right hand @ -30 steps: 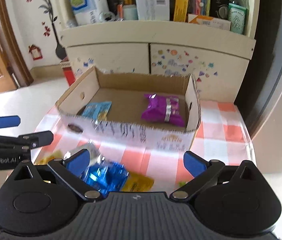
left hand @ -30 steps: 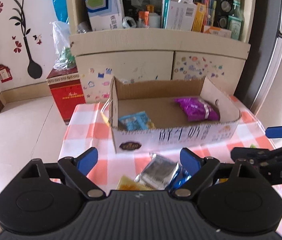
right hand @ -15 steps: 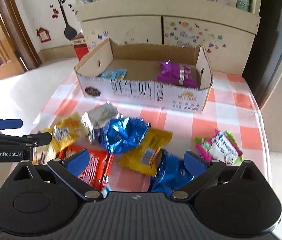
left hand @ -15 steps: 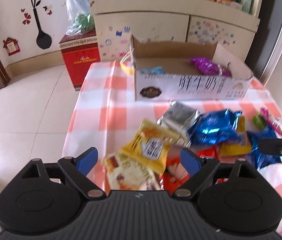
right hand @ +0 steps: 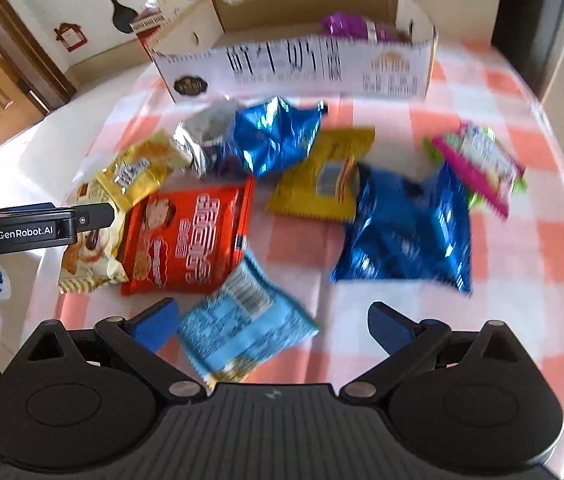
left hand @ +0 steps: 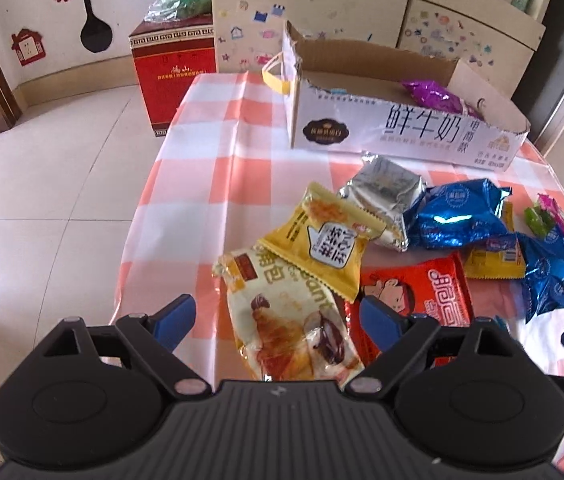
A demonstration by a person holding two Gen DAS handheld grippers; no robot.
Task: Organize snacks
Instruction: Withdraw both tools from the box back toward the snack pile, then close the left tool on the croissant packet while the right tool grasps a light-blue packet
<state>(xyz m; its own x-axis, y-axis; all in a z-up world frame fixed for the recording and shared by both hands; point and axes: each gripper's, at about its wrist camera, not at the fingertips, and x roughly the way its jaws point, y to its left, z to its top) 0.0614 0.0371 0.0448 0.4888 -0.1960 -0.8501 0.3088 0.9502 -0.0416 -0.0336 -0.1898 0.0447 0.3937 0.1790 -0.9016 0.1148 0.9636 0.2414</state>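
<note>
Grippers have pulled back from the box (left hand: 401,128); both pairs of fingers gape empty over snacks low in frame, awaiting picking.

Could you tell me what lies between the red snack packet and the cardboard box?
In the right wrist view, a silver packet and blue foil packet lie between them.

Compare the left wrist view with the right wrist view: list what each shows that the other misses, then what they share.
Only the left wrist view shows the yellow handle on the cardboard box and the open left gripper over the croissant packet. Only the right wrist view shows the light blue packet between the open right gripper fingers. Both show the box, purple packet, red packet and checked tablecloth.
</note>
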